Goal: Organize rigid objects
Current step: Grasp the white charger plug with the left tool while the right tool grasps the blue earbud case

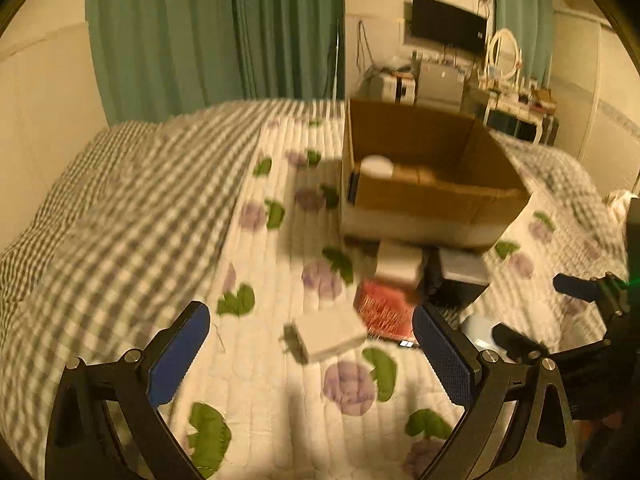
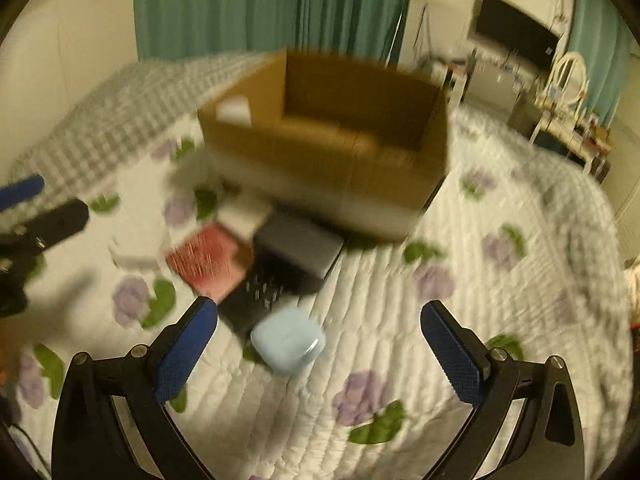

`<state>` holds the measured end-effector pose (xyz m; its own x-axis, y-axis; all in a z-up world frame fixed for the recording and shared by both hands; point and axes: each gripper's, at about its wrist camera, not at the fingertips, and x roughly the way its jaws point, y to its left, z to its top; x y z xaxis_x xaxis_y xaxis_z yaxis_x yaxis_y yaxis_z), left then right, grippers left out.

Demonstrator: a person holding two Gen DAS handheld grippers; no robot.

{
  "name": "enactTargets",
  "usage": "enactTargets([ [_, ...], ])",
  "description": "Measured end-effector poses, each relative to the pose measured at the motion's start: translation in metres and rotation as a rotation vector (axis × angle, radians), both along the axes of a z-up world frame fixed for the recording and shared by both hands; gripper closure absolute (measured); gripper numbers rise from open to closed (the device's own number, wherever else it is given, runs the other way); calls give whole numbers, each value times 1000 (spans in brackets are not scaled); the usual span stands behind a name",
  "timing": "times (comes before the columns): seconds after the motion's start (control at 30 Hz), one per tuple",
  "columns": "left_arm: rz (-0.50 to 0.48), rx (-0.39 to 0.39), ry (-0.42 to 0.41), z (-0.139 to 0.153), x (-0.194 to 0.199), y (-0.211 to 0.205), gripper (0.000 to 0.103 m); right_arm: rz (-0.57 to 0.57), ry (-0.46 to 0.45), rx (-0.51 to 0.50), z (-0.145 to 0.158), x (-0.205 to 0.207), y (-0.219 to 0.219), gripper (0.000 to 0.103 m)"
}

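Observation:
An open cardboard box [image 1: 432,196] [image 2: 332,168] stands on the bed with a white round thing [image 1: 376,166] inside. In front of it lie a white box [image 1: 400,262], a grey-topped dark box [image 1: 464,274] [image 2: 300,246], a red flat box [image 1: 384,308] [image 2: 210,258], a white plug adapter [image 1: 328,334] [image 2: 134,254] and a pale blue case [image 2: 288,340] [image 1: 478,330]. My left gripper [image 1: 312,344] is open, above the adapter. My right gripper [image 2: 318,340] is open, above the blue case; it also shows at the right of the left wrist view [image 1: 536,312].
The bed has a floral quilt [image 1: 304,400] and a checked blanket [image 1: 120,208] on the left. Green curtains hang behind. A dressing table with a mirror [image 1: 504,56] and a wall screen [image 1: 448,24] stand past the bed at the right.

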<state>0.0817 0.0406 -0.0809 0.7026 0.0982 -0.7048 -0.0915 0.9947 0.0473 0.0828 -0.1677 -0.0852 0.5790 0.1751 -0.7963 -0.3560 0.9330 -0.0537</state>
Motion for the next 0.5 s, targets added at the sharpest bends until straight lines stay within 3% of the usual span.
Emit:
enactTargets([
  [0.2,-1,-32,86,-27,11,-1,0,21,139,-1,-44,15,11,12],
  [0.27,-9,-16,104,-31,15,-5,0,34,177,-11,-54,18,14,28],
  [0.3,-10,-13,112,-33,17,-5,0,39,198,-10,-58,20,14,29],
  [0.4,-6,-15,147,-41,25,-6,0,53,213,37,-57,19,11,45],
  [0.5,13,-15,185,-53,35,-4,0,16,183,29,-51,18,3,45],
])
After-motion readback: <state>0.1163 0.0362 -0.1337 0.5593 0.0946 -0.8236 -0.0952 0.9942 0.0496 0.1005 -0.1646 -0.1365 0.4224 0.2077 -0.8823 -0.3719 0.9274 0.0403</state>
